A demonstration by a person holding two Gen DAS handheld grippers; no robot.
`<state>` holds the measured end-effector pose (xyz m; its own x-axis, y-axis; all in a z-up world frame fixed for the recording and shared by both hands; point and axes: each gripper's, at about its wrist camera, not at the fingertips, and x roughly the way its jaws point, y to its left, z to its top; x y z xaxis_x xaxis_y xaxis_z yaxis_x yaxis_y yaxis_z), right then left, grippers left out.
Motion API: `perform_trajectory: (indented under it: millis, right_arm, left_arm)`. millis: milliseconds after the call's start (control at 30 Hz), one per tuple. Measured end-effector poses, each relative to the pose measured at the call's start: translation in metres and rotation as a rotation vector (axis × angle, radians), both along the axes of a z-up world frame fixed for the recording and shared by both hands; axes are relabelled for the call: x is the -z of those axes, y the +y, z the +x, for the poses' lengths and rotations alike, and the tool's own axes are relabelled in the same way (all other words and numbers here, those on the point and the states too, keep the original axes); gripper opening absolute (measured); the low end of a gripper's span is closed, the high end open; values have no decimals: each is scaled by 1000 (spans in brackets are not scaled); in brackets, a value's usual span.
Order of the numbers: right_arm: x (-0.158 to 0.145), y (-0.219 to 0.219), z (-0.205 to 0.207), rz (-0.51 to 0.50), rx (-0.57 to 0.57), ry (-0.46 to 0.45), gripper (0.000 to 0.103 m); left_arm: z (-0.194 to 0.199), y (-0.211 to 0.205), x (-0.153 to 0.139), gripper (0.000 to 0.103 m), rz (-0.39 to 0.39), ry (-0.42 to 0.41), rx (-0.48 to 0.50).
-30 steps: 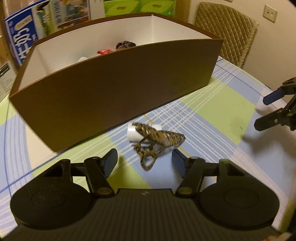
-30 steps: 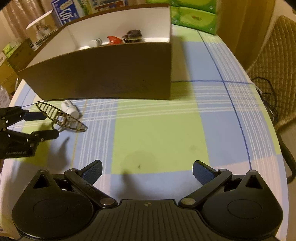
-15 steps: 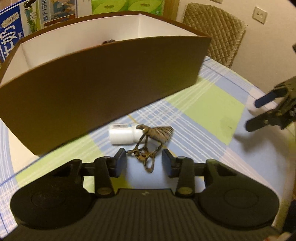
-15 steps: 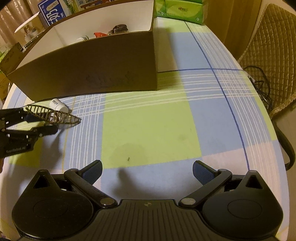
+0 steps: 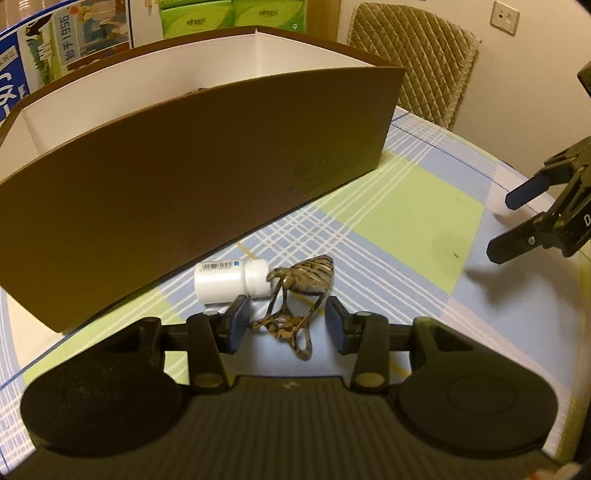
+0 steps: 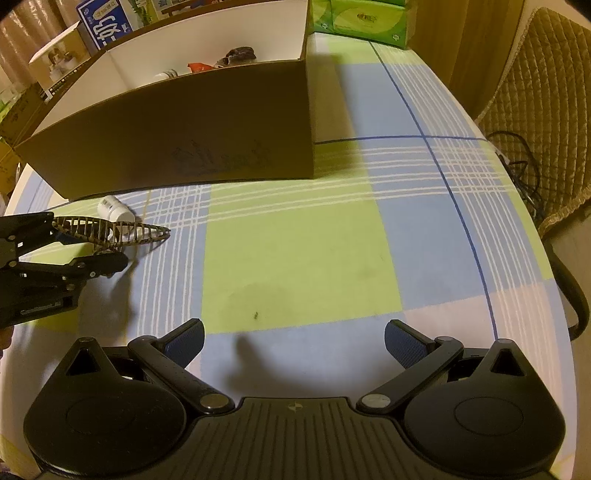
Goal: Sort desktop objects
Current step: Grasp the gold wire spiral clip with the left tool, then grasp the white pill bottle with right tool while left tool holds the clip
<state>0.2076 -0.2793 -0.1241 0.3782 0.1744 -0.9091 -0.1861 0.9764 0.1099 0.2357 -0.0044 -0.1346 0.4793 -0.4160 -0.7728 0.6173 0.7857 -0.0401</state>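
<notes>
A leopard-print hair claw clip [image 5: 295, 302] sits between the fingers of my left gripper [image 5: 288, 321], lifted off the checked tablecloth; it also shows in the right wrist view [image 6: 110, 230]. The left jaws are narrowed around the clip's handles, with gaps still showing on both sides. A small white pill bottle [image 5: 231, 278] lies on its side just behind the clip, near the brown box [image 5: 184, 177]. My right gripper [image 6: 293, 341] is open and empty above the cloth, well to the right.
The brown box [image 6: 184, 136] with a white inside holds a few small items. Green tissue packs [image 6: 358, 16] and a blue carton [image 6: 105, 22] stand behind it. A quilted chair [image 5: 424, 62] stands at the table's far right edge [image 6: 532, 236].
My left gripper has closed in around the hair clip and raised it off the cloth. The right gripper has stayed open and drifted back slightly.
</notes>
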Motion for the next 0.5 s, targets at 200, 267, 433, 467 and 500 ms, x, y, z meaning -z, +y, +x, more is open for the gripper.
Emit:
perform_trajectory:
  millis: [200, 267, 433, 467, 500]
  right_arm:
    - [0, -3, -2, 1, 8, 4, 101]
    - [0, -3, -2, 3, 6, 4, 101]
    - [1, -4, -2, 13, 0, 3, 101]
    - [1, -4, -2, 16, -1, 2, 101]
    - [2, -4, -2, 22, -4, 1, 101]
  left_arm:
    - [-10, -2, -1, 19, 8, -6, 5]
    - [-16, 4, -2, 19, 9, -1, -18]
    - [-41, 29, -5, 18, 21, 15, -93]
    - [-47, 36, -6, 18, 27, 20, -107]
    - [-53, 42, -7, 18, 31, 21, -120]
